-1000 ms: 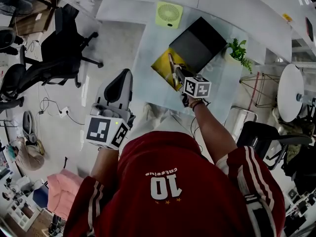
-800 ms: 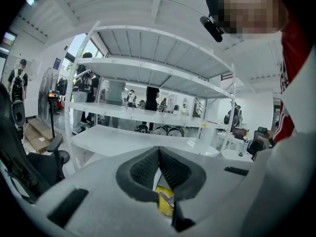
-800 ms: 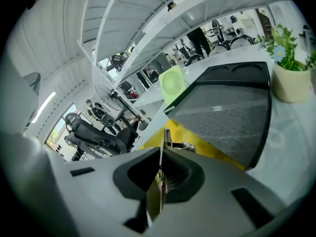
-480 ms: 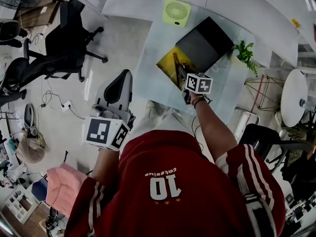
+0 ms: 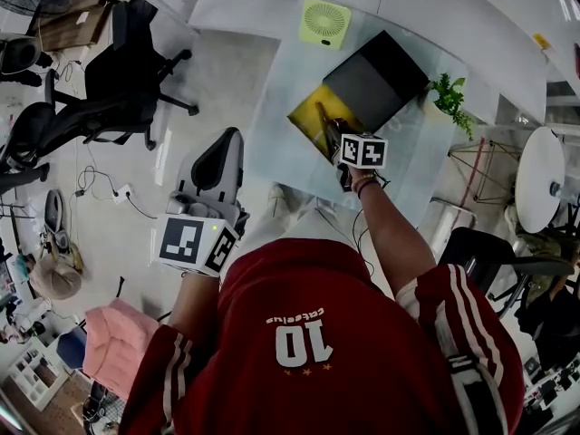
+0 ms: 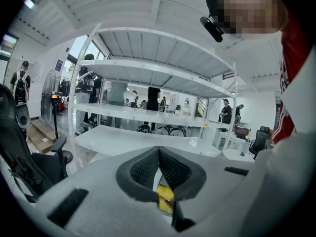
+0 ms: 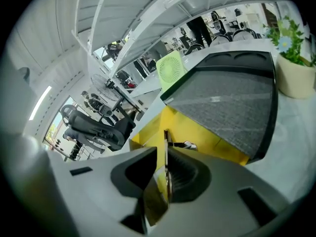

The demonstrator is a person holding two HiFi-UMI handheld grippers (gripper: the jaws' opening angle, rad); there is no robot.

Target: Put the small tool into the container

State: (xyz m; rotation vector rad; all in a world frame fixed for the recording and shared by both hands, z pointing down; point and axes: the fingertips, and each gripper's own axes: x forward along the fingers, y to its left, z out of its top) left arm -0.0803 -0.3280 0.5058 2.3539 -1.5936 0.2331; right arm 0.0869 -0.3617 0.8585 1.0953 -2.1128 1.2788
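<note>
The yellow box point(image 5: 308, 116) sits on the table point(image 5: 276, 157) with a dark lid point(image 5: 374, 80) covering part of it. A small black-and-white item point(image 7: 188, 145) lies inside. The right gripper point(image 5: 326, 127) is clamped on the small tool point(image 7: 166, 136), a thin flat strip poking out over the box's open part. The left gripper point(image 5: 222, 145) hangs off the table's side, jaws pressed together on nothing.

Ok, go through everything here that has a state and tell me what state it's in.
left gripper: shut, empty.
right gripper: shut on the small tool, over the yellow container.
small tool: gripped, not yet released.
yellow container: near part open, far part under the dark lid.
dark lid: tilted across the container.
green fan: upright; running or not, cannot tell.
plant: upright in its pot.
</note>
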